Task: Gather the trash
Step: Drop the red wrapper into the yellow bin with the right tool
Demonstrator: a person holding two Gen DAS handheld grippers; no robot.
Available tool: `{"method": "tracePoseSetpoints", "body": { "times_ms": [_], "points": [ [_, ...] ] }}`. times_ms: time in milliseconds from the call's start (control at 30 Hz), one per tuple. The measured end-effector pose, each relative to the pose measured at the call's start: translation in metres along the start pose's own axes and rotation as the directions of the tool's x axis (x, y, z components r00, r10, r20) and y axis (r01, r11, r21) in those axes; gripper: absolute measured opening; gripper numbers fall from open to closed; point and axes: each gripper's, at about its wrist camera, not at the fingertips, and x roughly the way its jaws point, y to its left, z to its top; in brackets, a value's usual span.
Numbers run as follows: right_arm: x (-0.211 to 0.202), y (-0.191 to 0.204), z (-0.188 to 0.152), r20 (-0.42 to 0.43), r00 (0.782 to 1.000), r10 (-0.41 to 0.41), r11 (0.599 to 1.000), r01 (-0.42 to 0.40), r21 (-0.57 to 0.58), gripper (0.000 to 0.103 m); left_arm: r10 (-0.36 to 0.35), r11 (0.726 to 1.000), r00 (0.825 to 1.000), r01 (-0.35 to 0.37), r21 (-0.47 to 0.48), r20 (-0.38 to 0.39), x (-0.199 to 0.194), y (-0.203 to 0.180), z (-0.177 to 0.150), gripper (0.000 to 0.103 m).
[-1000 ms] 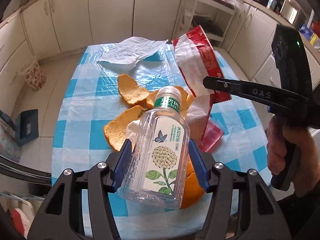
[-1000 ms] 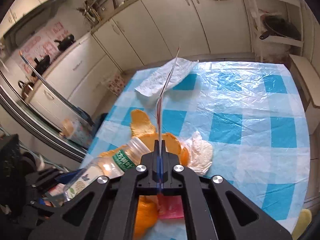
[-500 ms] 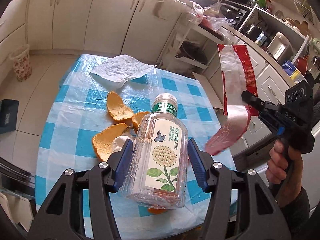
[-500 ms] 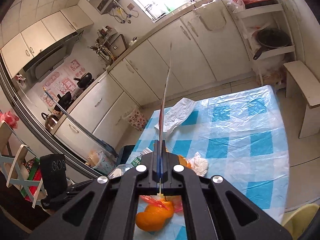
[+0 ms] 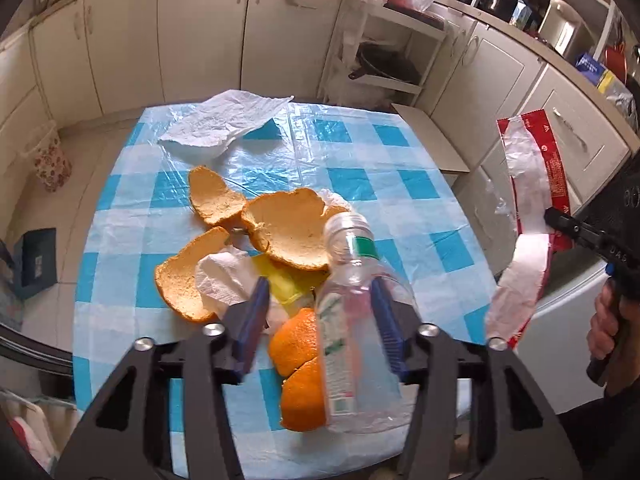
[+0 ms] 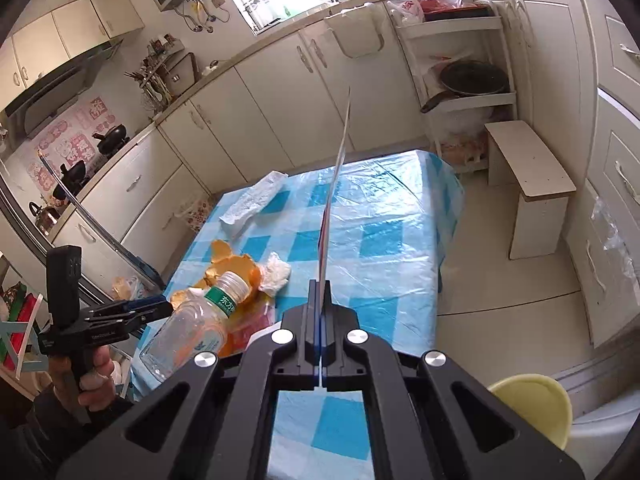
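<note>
- Clear plastic is what my left gripper (image 5: 318, 320) has to deal with: the bottle (image 5: 356, 332) sits between the blue pads, but it lies skewed against the right pad with a gap showing on the left side, so I cannot tell whether the fingers truly clamp it or are letting it go.
- The bottle hangs in the air over the near edge of the table (image 5: 360, 184), neck pointing away from me (I judge that keeps it clear of the peel below).
- My right gripper (image 6: 321, 292) is pressed together on the red-and-white wrapper (image 6: 338, 168), pinched at its lower part so the thin film stands edge-on instead of flopping.
- That wrapper is held off the right side of the table, away from the pile.
- Left on the checked cloth: orange peels (image 5: 288, 232), a crumpled tissue (image 5: 224, 276), a flat paper towel (image 5: 224, 124) at the far end.
- A pale yellow bin (image 6: 536, 408) shows low on my right; likely the drop point.
</note>
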Motion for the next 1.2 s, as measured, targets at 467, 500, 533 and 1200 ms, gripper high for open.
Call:
{"method": "tracePoseSetpoints", "body": {
  "times_ms": [467, 500, 533, 1200],
  "points": [
    [-0.027, -0.036, -0.019, -0.024, 0.998, -0.064, 0.998, 0.064, 0.022, 0.001, 0.04, 0.976, 0.981, 0.003, 0.219, -0.189, 0.053, -0.086, -0.025, 0.077],
    [-0.029, -0.038, -0.021, -0.026, 0.997, -0.075, 0.997, 0.075, 0.021, 0.001, 0.057, 0.974, 0.977, -0.009, 0.226, -0.208, 0.059, -0.089, -0.028, 0.077],
    [-0.032, -0.041, -0.023, -0.029, 0.996, -0.086, 0.996, 0.087, 0.021, 0.001, 0.071, 0.972, 0.974, -0.019, 0.235, -0.215, 0.062, -0.091, -0.031, 0.077],
    [0.005, -0.153, -0.129, -0.472, 0.766, -0.436, 0.882, 0.468, -0.055, 0.001, 0.012, 0.98, 0.993, 0.011, 0.197, -0.114, 0.044, -0.098, -0.03, 0.052]
  ]
}}
